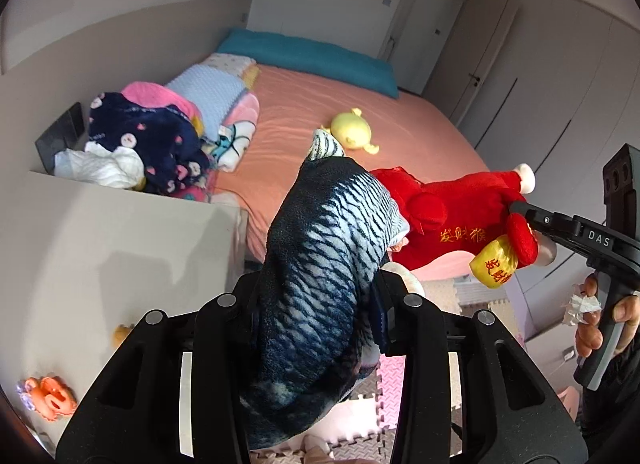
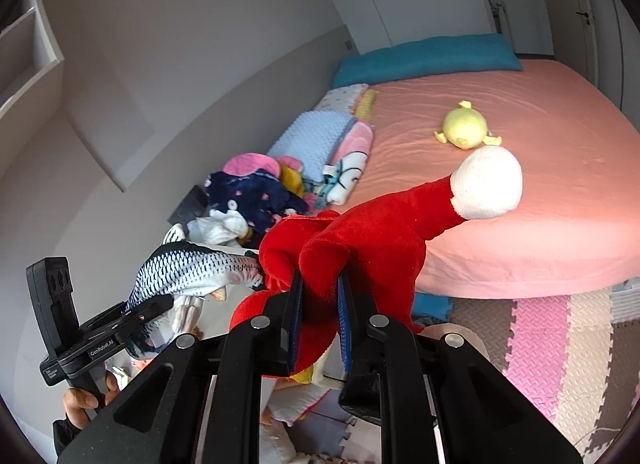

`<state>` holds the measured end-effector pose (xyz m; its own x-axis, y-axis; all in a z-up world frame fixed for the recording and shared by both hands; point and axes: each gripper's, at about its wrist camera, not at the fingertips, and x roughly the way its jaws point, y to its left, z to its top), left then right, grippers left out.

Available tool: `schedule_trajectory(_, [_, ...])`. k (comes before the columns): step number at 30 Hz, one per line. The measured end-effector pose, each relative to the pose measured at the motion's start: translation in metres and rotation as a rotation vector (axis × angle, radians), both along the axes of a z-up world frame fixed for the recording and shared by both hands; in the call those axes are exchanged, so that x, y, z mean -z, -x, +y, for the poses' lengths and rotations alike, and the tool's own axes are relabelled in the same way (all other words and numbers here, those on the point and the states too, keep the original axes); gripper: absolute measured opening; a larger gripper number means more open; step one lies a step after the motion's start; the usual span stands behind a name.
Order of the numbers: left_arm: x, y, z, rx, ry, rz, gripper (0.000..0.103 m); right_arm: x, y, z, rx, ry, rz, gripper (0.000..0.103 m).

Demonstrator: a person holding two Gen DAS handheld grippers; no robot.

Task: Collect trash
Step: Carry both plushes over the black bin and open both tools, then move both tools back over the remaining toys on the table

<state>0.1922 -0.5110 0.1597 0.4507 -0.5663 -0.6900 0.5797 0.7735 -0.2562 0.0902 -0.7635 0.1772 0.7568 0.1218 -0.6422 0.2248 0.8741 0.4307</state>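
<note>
My left gripper (image 1: 320,304) is shut on a blue and white plush fish (image 1: 320,264), held up above the floor near the bed's foot; it also shows in the right wrist view (image 2: 192,268). My right gripper (image 2: 320,296) is shut on a red plush monkey (image 2: 372,232) with white hands, held in the air beside the fish; the monkey also shows in the left wrist view (image 1: 460,215). A crumpled white tissue (image 1: 582,306) sits in the hand that holds the right gripper's handle.
A bed with a pink sheet (image 2: 540,191) holds a yellow plush toy (image 2: 466,127), a teal pillow (image 2: 428,55) and a pile of folded blankets and clothes (image 2: 280,183). A white cabinet (image 1: 100,244) stands left. Foam mats (image 2: 560,336) cover the floor.
</note>
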Motion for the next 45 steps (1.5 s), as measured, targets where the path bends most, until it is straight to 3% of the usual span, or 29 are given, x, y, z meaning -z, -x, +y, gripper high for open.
schedule_trajectory(6, [0.026, -0.014, -0.027, 0.019, -0.055, 0.064, 0.043, 0.027, -0.019, -0.011, -0.013, -0.015, 0.087, 0.020])
schedule_trajectory(7, [0.031, -0.017, -0.032, 0.023, -0.074, 0.084, 0.055, 0.030, -0.023, -0.012, -0.016, -0.013, 0.110, 0.024])
schedule_trajectory(8, [0.037, -0.021, -0.038, 0.011, -0.111, 0.090, 0.077, 0.032, -0.025, -0.013, -0.009, -0.010, 0.122, 0.037])
schedule_trajectory(10, [0.039, -0.020, -0.042, -0.026, -0.152, 0.049, 0.097, 0.030, -0.026, -0.011, 0.011, 0.024, 0.116, 0.054])
schedule_trajectory(20, [0.033, -0.023, -0.024, -0.050, -0.113, 0.040, 0.097, 0.023, -0.030, -0.003, -0.017, 0.032, 0.076, 0.058])
schedule_trajectory(29, [0.033, -0.018, 0.013, -0.118, -0.110, 0.047, 0.097, 0.020, -0.046, 0.042, -0.117, 0.033, 0.070, 0.058])
schedule_trajectory(45, [0.033, 0.021, 0.172, -0.416, -0.108, 0.061, 0.097, 0.024, -0.080, 0.197, -0.517, 0.031, 0.062, 0.065])
